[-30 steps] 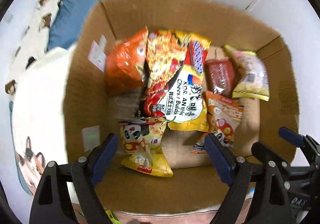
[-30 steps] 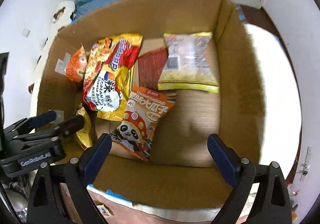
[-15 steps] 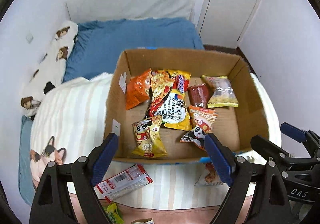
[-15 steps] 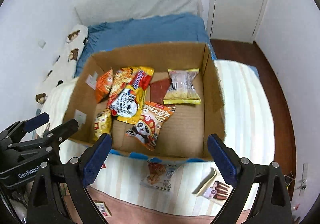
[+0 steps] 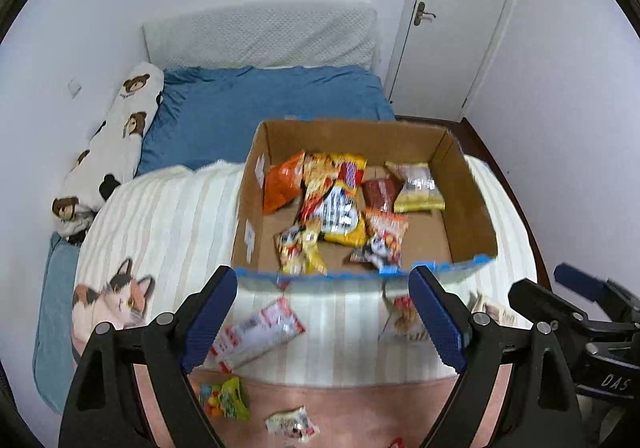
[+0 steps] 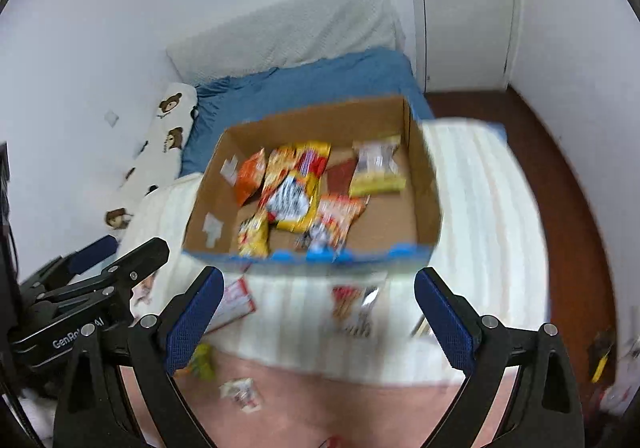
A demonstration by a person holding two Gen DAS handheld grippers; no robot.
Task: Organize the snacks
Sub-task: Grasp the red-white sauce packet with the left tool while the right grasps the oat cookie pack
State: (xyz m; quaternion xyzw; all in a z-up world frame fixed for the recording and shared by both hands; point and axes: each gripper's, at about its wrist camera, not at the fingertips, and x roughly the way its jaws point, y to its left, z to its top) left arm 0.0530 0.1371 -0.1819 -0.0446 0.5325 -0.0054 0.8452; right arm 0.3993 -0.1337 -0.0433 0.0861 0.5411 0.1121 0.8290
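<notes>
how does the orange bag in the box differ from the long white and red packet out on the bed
The orange bag lies inside the cardboard box, propped against its left wall; the white and red packet lies flat on the striped blanket, outside and in front of the box. The orange bag looks puffy and short, while the packet is long and flat. The bag is solid orange; the packet is mostly pale with red ends. Neither is held by a gripper.

A bedroom in a home. Bed [image 5: 168, 216] filling most of the room, with a blue sheet [image 5: 256, 104] at the far end, a striped cream blanket [image 5: 172, 208] with a cat print, a long bear-print pillow [image 5: 120, 136] along the left wall. White padded headboard [image 5: 260, 34], white door [image 5: 460, 20] with lever handle, dark wood floor [image 6: 560, 176].
</notes>
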